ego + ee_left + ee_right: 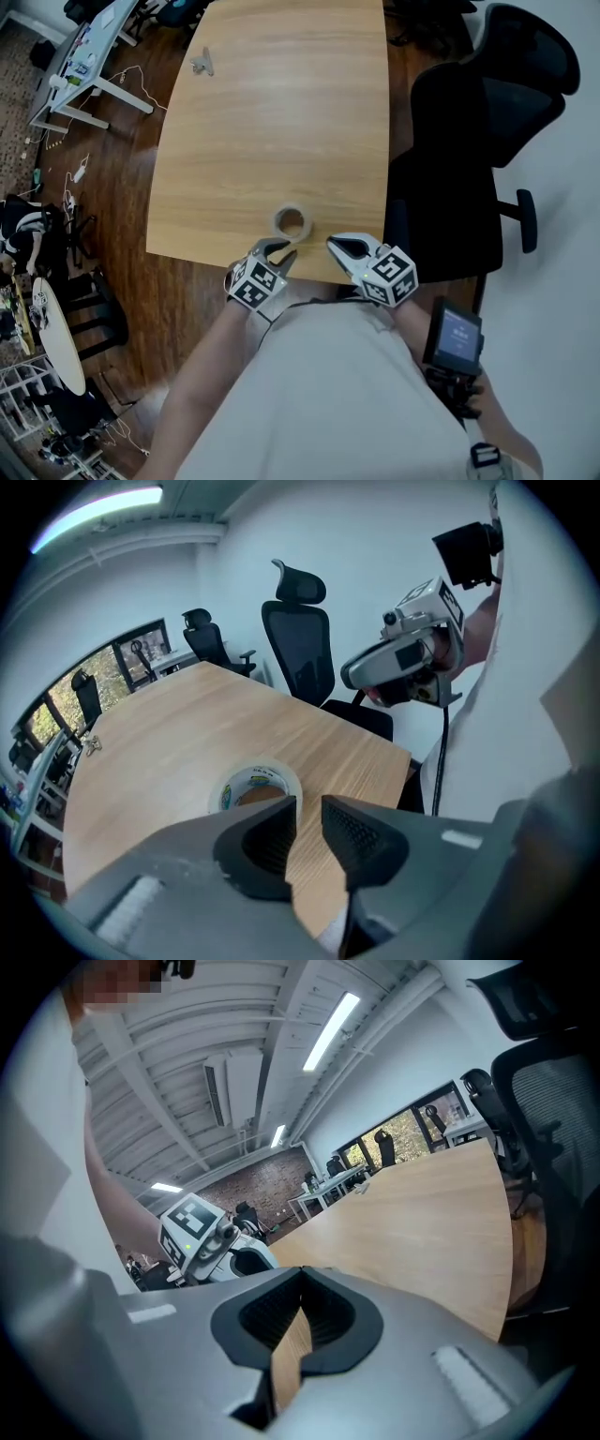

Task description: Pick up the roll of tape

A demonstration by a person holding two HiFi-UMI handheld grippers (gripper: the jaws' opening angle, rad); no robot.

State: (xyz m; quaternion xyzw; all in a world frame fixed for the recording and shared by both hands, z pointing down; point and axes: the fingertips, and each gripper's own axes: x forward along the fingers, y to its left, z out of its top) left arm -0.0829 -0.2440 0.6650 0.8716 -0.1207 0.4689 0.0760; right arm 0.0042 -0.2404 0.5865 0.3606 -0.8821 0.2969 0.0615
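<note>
Pale wooden tabletop [272, 112], with the roll of tape [293, 223] lying flat near its front edge. The left hand-held gripper [276, 249] hovers just short of it, jaws narrowly parted and empty; the right hand-held gripper [337, 247] is closed and empty. So narrow a gap may shove the roll away.

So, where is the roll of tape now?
Head view: the roll of tape lies on the table, by its near edge, just ahead of the left gripper.
</note>
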